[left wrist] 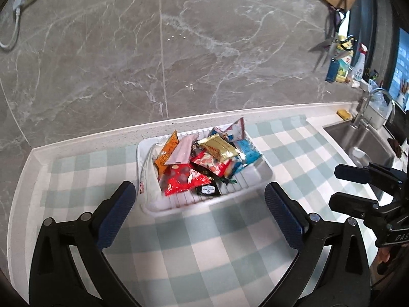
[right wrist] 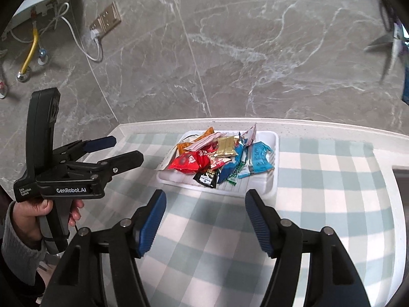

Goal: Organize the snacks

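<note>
We saw a shallow white plastic tray [left wrist: 150,199] with a ribbed floor on the checked cloth [left wrist: 217,243], near the back edge of the bench [left wrist: 84,140]. The cloth was soft-looking, with pale green and white squares, and the wall [left wrist: 204,51] behind was grey marble tile with white veins.

In the tray lay a loose heap of snack packets [left wrist: 202,163], all of thin crinkled foil or film: an orange one [left wrist: 167,151], a pale pink one [left wrist: 180,151], a shiny gold one [left wrist: 219,148], a red one [left wrist: 182,179], light blue ones [right wrist: 258,160] and a small black one [right wrist: 207,179]. They overlapped each other, and some leaned on the back rim.

The left hand-held gripper [left wrist: 199,199] had its jaws spread wide, with nothing between the ribbed blue pads [left wrist: 120,212]. The right hand-held gripper [right wrist: 204,204] was also spread, less wide, and empty. Both were above the cloth, on the near side of the tray, not touching it. At the right end of the bench was a steel sink [left wrist: 363,140].
</note>
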### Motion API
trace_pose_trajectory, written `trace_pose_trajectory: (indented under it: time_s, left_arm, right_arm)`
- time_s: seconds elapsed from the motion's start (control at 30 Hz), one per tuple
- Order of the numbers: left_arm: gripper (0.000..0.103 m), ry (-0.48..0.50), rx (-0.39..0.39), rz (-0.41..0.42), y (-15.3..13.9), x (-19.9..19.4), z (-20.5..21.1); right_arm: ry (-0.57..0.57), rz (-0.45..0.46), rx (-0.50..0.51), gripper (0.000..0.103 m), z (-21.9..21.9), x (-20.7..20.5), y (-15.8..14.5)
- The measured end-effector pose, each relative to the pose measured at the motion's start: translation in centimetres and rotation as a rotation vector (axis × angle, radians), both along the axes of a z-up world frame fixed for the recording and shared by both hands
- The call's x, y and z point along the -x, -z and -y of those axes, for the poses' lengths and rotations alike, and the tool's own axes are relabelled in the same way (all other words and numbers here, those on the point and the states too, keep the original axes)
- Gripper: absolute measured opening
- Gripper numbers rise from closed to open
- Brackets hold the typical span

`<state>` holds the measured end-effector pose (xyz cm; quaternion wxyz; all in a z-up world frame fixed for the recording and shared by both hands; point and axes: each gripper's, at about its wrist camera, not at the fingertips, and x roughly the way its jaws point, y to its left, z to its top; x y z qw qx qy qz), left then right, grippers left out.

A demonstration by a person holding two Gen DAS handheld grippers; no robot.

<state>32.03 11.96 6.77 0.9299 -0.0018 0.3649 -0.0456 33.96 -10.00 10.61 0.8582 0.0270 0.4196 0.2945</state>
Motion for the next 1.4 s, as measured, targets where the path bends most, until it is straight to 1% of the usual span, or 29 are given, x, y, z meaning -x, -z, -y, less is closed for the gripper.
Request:
trace_pose_trajectory:
  time_s: [0.07, 0.13, 0.37, 0.7, 0.9, 1.4]
  left_arm:
    - [0.102, 0.010, -0.007, 0.008, -0.4, 1.3, 0.7]
    - [0.102, 0.013, -0.021, 0.015, -0.9, 2.1, 1.3]
    - [0.102, 0.024, -0.043, 0.034, -2.2, 5.5, 3.1]
    - [0.102, 0.034, -0.043, 0.055, -3.5, 8.9, 4.1]
    - [0.102, 0.041, -0.046, 0.061, -3.7, 10.0, 4.2]
    - [0.102, 0.050, -0.051, 0.064, -3.8, 11.0, 3.5]
  right_arm:
    - [0.012, 0.012, -0.007, 0.071, 0.6, 1.1, -0.5]
    - [0.024, 0.026, -0.017, 0.073, 1.3, 2.2, -1.0]
    - [0.043, 0.052, -0.027, 0.073, 2.9, 5.2, -2.1]
    - [0.054, 0.065, -0.036, 0.073, 4.1, 8.6, -3.1]
    - [0.060, 0.069, -0.037, 0.074, 4.4, 9.7, -3.4]
    - [0.058, 0.070, -0.043, 0.074, 4.2, 10.5, -3.7]
